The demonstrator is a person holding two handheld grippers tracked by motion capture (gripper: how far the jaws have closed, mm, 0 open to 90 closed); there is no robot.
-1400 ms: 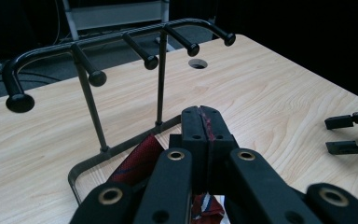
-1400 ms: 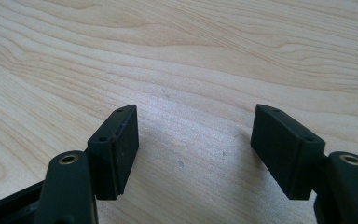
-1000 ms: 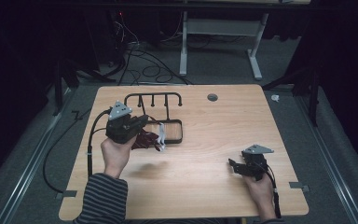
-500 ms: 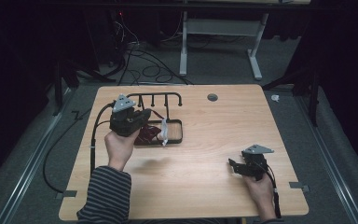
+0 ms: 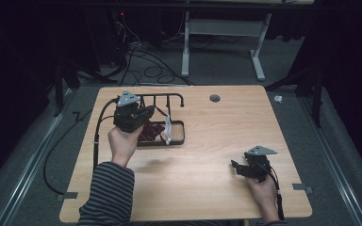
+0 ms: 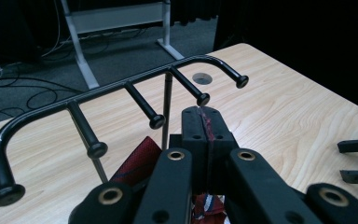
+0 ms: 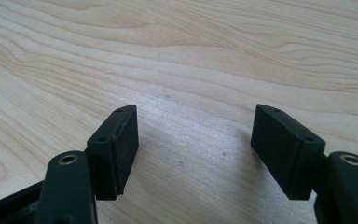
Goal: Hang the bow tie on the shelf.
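**Tie lifted toward the rack's pegs**

Up and away from the person the left tongs point(image 5: 143, 114) have travelled since a second ago, carrying the dark red tie point(image 5: 152, 132) from the near side of the black rack point(image 5: 178, 140) to a spot level with its top rail. Those tongs are clamped tight on a fold of the red cloth; in the left gripper view a thin red line of it shows between the pressed pads point(image 6: 193, 126). What remains of the tie hangs down over the rack's base, with a pale strip dangling beside it.

What matters next is how the tie lies against the row of pegs point(image 6: 156, 121). They stick out from the rail toward the tongs, just ahead and a little above the pinched cloth, so the hanging length would, I judge, have to be carried over a peg and let drop across it. The left hand point(image 5: 122, 143) is right at the rack.

Well apart, at the bench's point(image 5: 207, 179) near right corner, the right tongs point(image 5: 238, 168) rest wide open, holding nothing.
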